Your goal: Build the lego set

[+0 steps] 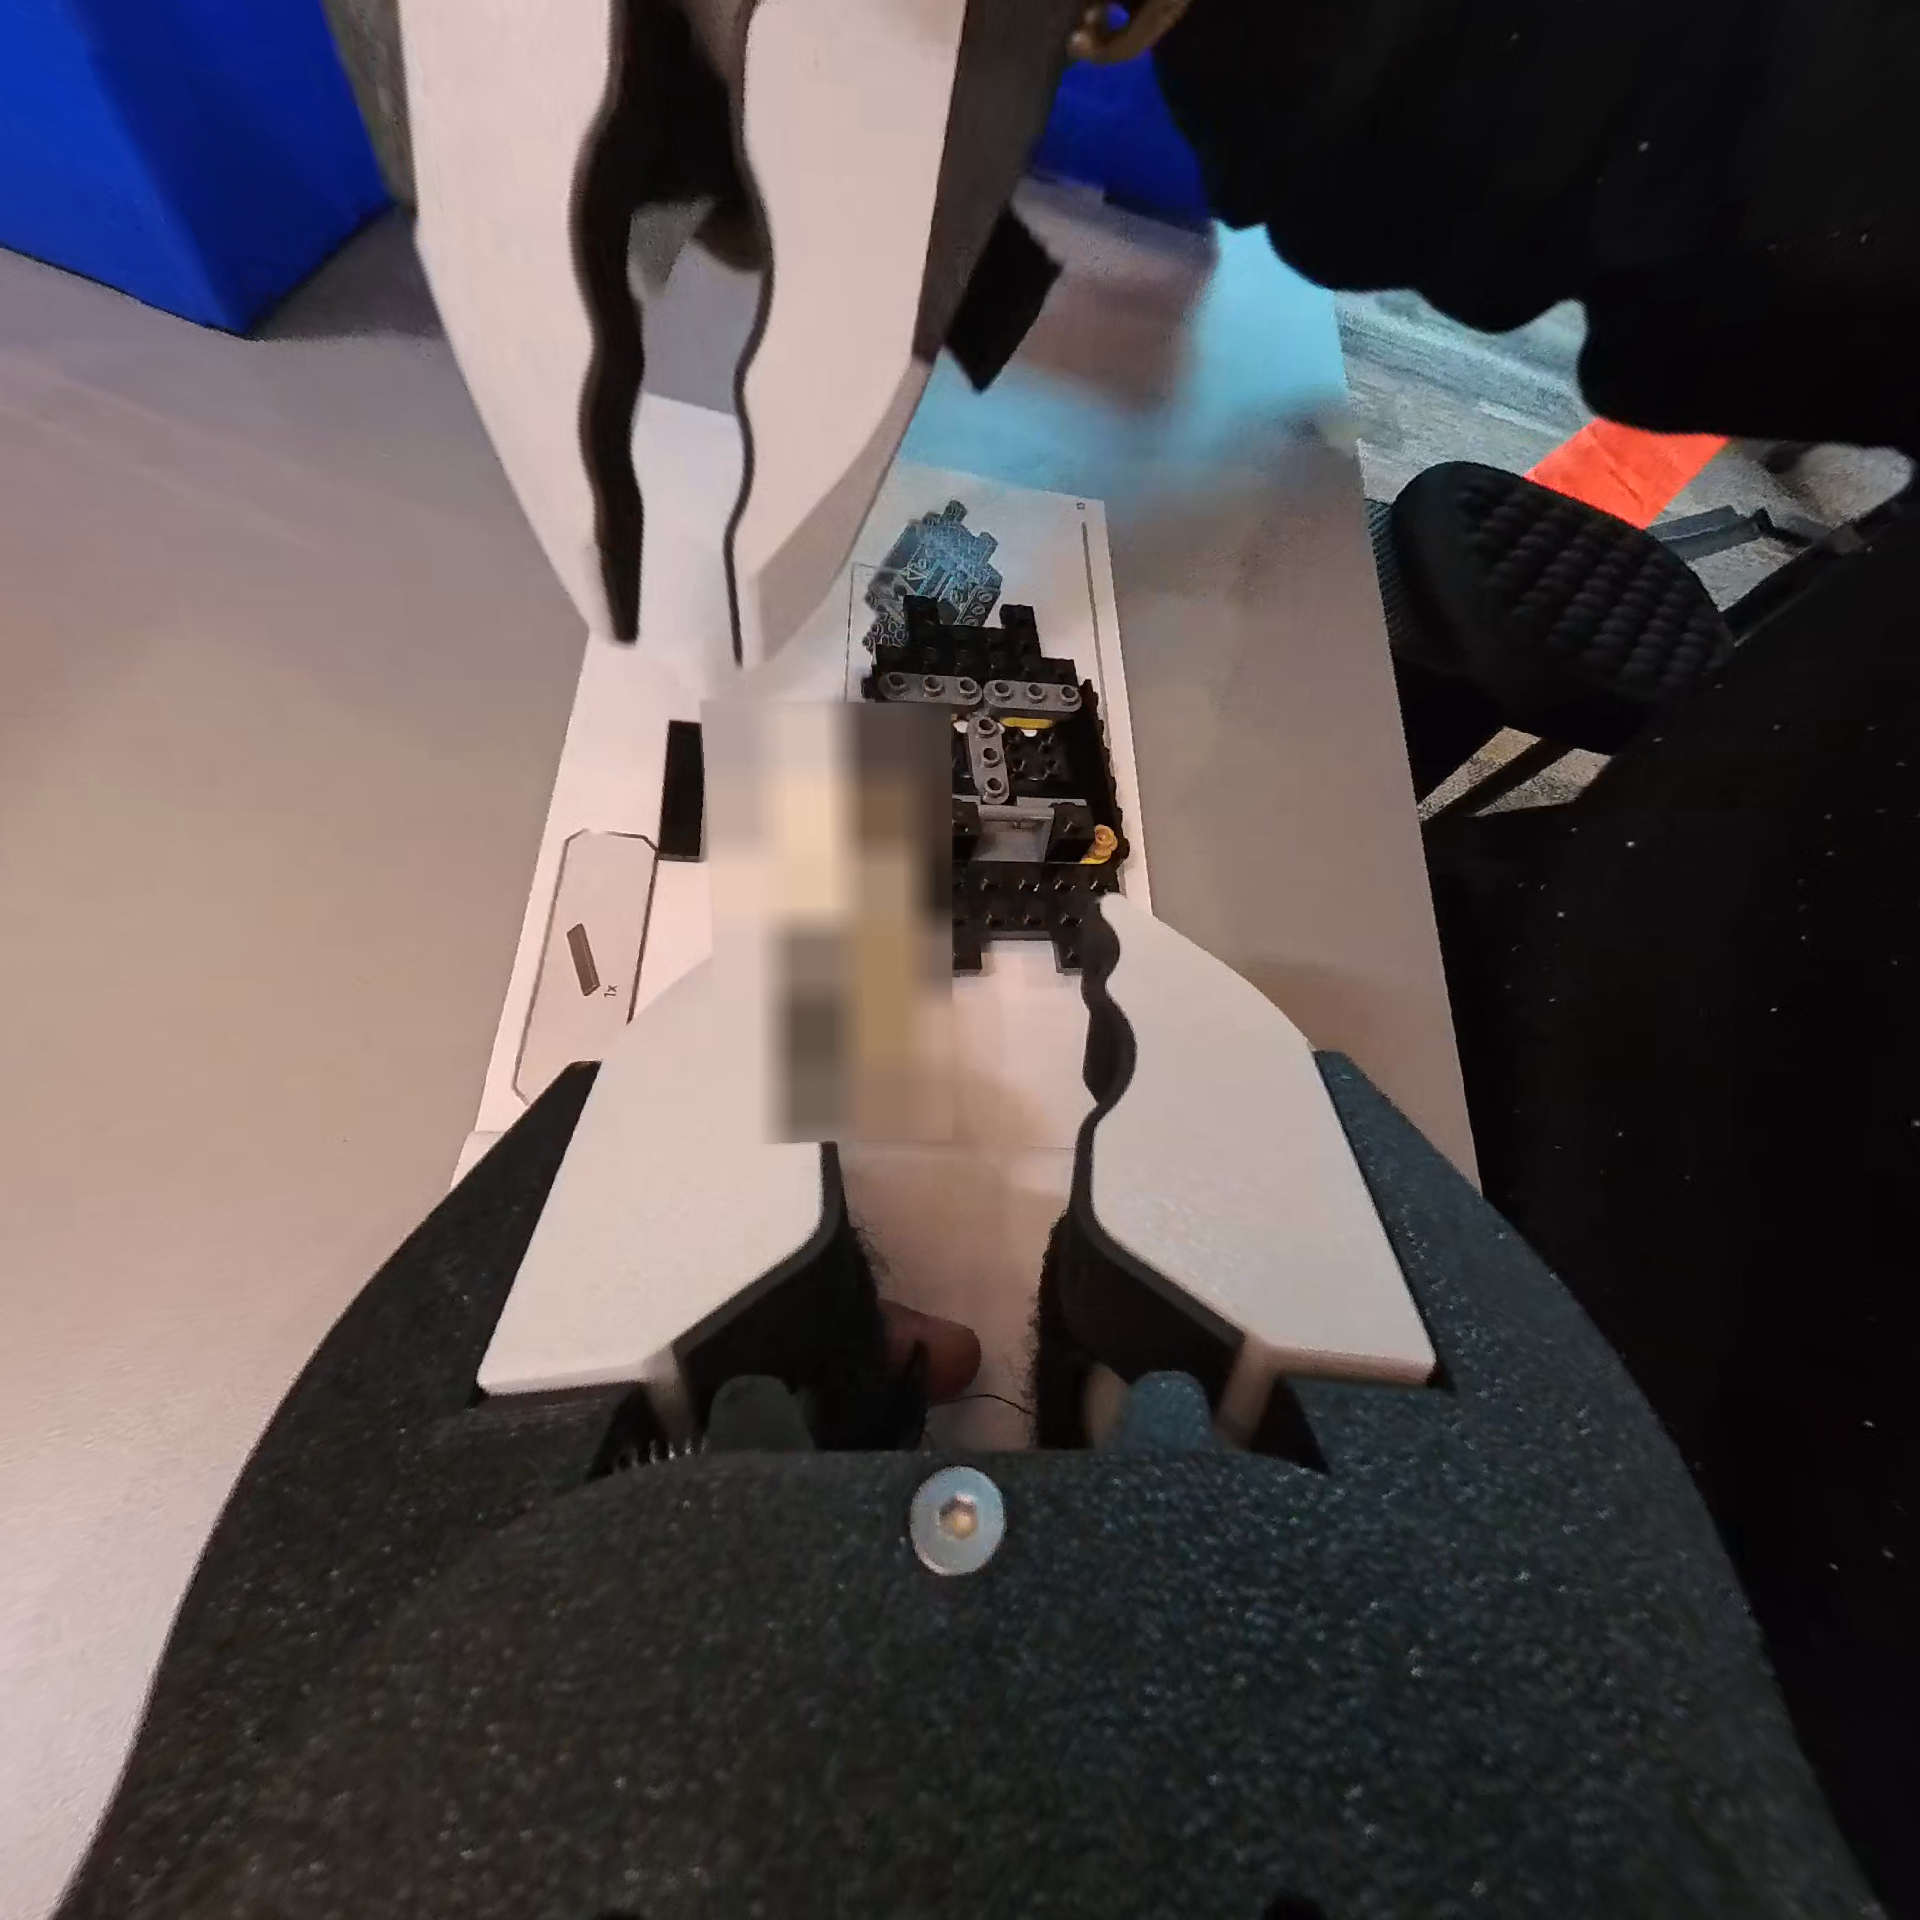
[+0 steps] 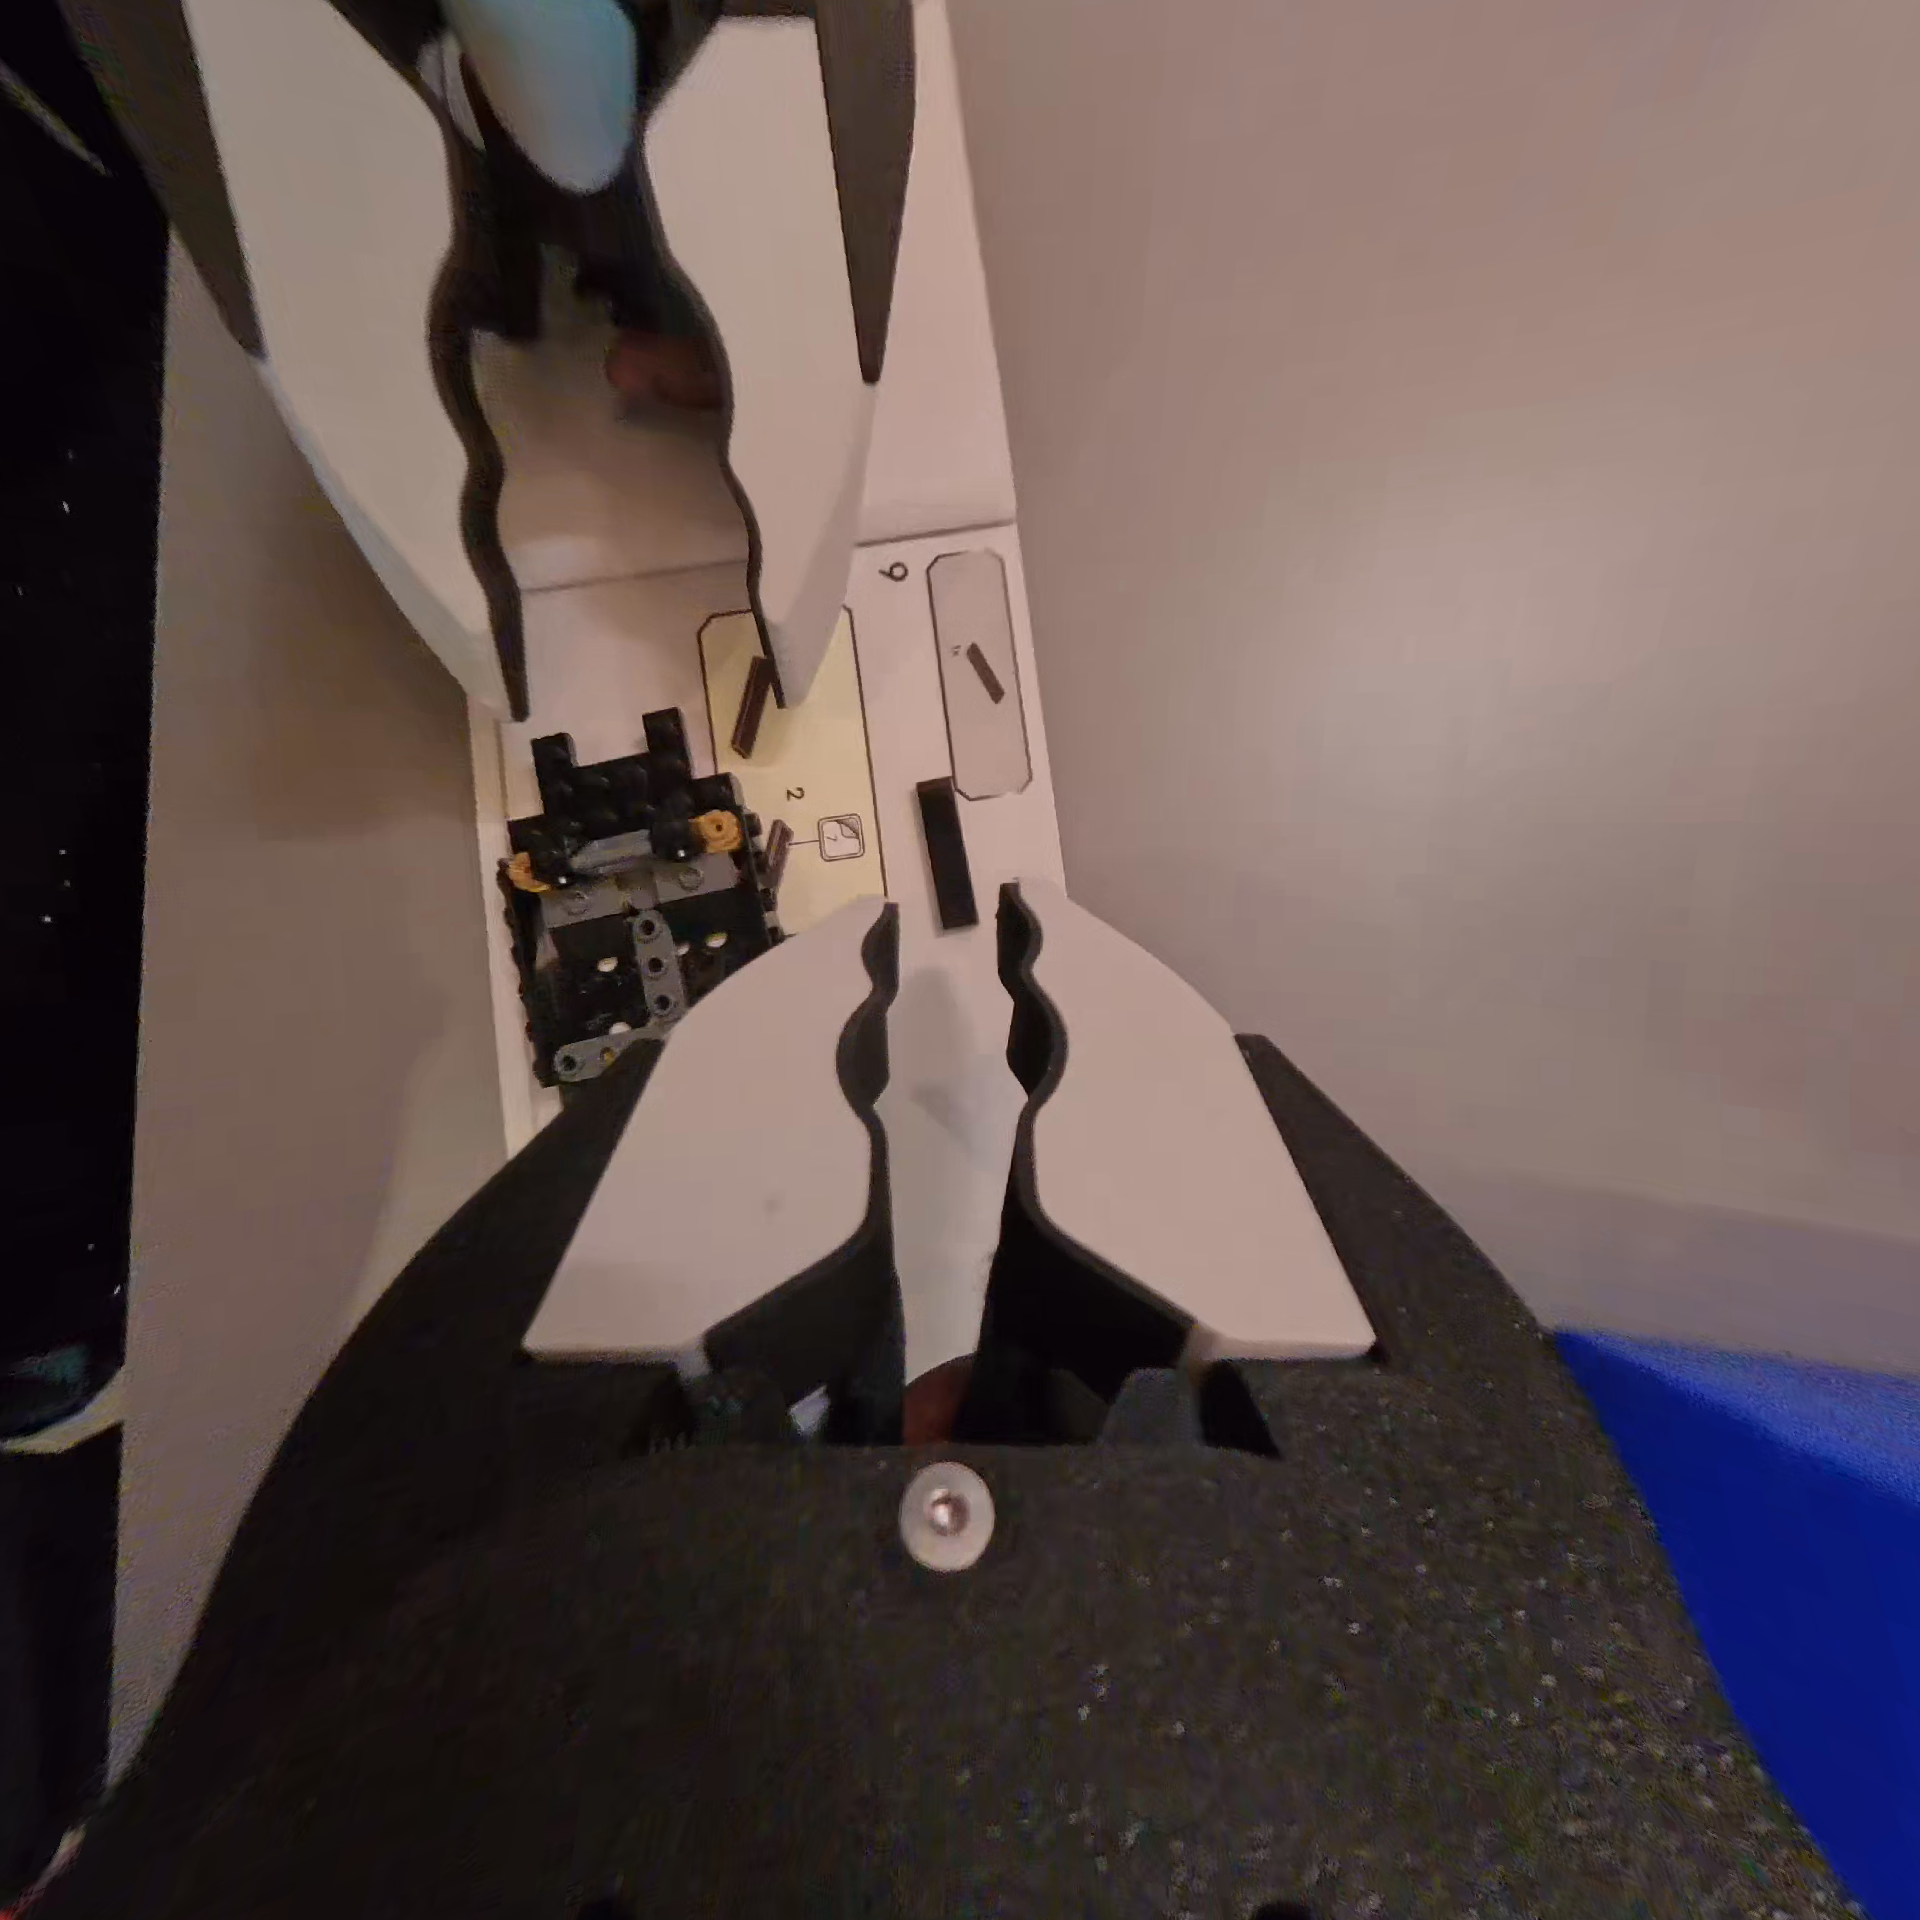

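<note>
A pale table [image 2: 1455,623] fills both views, with a blue box [image 1: 156,135] at its far edge and a black chair [image 1: 1558,592] beside it. On the table lies an instruction booklet [image 2: 935,468], and on its open page sits the model [image 2: 634,914] — a black brick frame with grey beams across it and small yellow pieces at one end. We see our right gripper [image 2: 945,904] hovering low over the page with its jaws a narrow gap apart and nothing between them; a loose black brick [image 2: 948,852] lies flat on the booklet just beyond the fingertips, beside the model but not touching it. Our left gripper [image 2: 644,707] comes in from the opposite side, jaws spread wide and empty, tips pointing down at the page near the model's end. In the left wrist view the model [image 1: 1029,800] sits just ahead of the right-hand finger [image 1: 1195,1039], and the brick [image 1: 683,790] lies left of a blurred patch.
</note>
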Demonstrator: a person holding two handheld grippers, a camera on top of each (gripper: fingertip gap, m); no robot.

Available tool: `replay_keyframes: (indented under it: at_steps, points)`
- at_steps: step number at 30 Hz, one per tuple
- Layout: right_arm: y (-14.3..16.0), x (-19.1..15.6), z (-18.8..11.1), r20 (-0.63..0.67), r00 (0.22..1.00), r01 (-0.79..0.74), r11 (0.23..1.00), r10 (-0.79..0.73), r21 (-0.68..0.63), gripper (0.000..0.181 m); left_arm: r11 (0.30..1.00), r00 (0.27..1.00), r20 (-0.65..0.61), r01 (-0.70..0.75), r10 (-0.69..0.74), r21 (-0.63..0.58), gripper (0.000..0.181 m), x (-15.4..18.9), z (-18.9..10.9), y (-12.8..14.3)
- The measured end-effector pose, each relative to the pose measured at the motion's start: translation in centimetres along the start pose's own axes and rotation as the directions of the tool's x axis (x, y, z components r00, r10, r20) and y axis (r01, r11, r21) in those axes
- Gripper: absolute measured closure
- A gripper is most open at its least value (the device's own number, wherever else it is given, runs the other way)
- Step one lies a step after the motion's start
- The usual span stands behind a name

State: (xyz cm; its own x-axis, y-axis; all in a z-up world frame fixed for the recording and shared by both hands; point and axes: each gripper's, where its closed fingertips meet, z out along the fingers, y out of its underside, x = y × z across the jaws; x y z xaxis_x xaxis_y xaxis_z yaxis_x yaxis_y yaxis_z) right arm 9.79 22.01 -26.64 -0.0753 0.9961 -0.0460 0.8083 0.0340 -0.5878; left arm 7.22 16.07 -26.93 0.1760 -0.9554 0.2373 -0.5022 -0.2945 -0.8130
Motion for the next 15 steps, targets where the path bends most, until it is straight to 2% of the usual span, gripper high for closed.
replay_keyframes:
  at_steps: [5, 8, 10, 11, 13, 14, 15]
  points:
    - [0.5, -0.1, 1.8, 0.051, 0.998, 0.035, 0.996, -0.031, -0.077, 0.163, 1.000, 1.000, -0.003, 0.003, -0.003, 0.003, 0.135, 0.0, 0.0, 0.0]
    - [0.9, 0.3, 2.6, 0.022, 0.999, 0.043, 0.992, -0.040, -0.116, 0.162, 1.000, 1.000, -0.002, -0.004, 0.004, -0.008, 0.135, 0.1, 0.1, 0.1]
    - [0.8, 0.1, 2.6, 0.044, 0.999, 0.035, 0.994, -0.031, -0.101, 0.173, 1.000, 1.000, -0.003, -0.011, 0.011, -0.018, 0.135, 0.2, 0.2, 0.2]
    - [0.8, 0.1, 2.6, 0.048, 0.999, 0.024, 0.995, -0.020, -0.092, 0.173, 1.000, 1.000, -0.005, -0.012, 0.012, -0.021, 0.135, 0.2, 0.2, 0.2]
    - [0.4, 0.1, 2.2, 0.067, 0.997, -0.045, 0.999, 0.046, -0.015, 0.173, 1.000, 1.000, -0.011, -0.007, 0.007, -0.012, 0.135, 0.2, 0.1, 0.1]
    - [-1.0, -0.2, 1.3, 0.121, 0.985, -0.138, 0.985, 0.125, 0.106, 0.173, 1.000, 1.000, -0.017, 0.000, 0.000, 0.002, 0.135, 0.2, -0.1, 0.0]
    - [-3.0, -0.7, -0.4, 0.235, 0.949, -0.270, 0.926, 0.209, 0.265, 0.174, 1.000, 1.000, -0.026, 0.010, -0.010, 0.022, 0.135, 0.2, -0.2, -0.3]
